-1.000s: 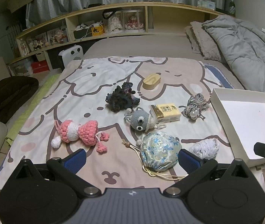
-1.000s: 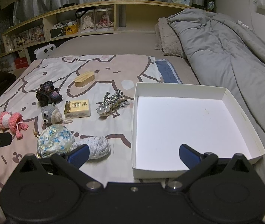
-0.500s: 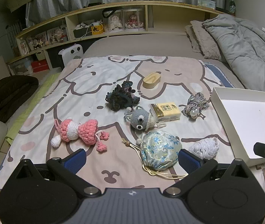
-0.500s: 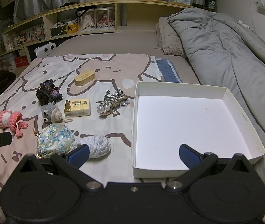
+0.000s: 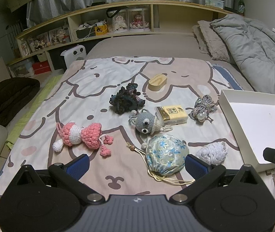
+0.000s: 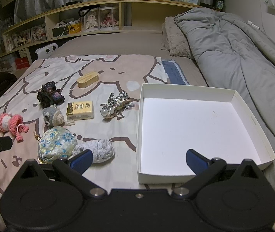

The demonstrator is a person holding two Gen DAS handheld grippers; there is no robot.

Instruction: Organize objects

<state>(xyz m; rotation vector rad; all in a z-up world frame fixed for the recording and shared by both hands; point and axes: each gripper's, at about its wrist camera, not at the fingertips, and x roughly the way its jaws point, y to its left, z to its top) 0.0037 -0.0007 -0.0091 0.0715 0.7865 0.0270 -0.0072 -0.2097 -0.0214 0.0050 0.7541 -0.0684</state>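
Small items lie on the cartoon-print blanket: a pink crochet doll [image 5: 79, 136], a dark crochet toy [image 5: 126, 100], a grey crochet toy [image 5: 145, 122], a yellow box [image 5: 173, 114], a wooden oval box [image 5: 157, 81], a striped tassel with pearls [image 5: 202, 109], a floral drawstring pouch [image 5: 164, 155] and a white yarn ball [image 5: 213, 152]. An empty white box [image 6: 199, 127] sits to their right. My left gripper [image 5: 136, 166] is open, hovering just before the pouch. My right gripper [image 6: 139, 159] is open over the white box's near-left edge, with the yarn ball [image 6: 98, 148] at its left finger.
A grey duvet [image 6: 234, 54] and a pillow [image 6: 175, 38] lie along the right side. A wooden shelf [image 5: 118, 25] with dolls runs behind the bed. A dark cushion [image 5: 9, 96] lies on the floor to the left.
Both grippers stay open and almost still. The left view has drifted slightly, and no object has moved.
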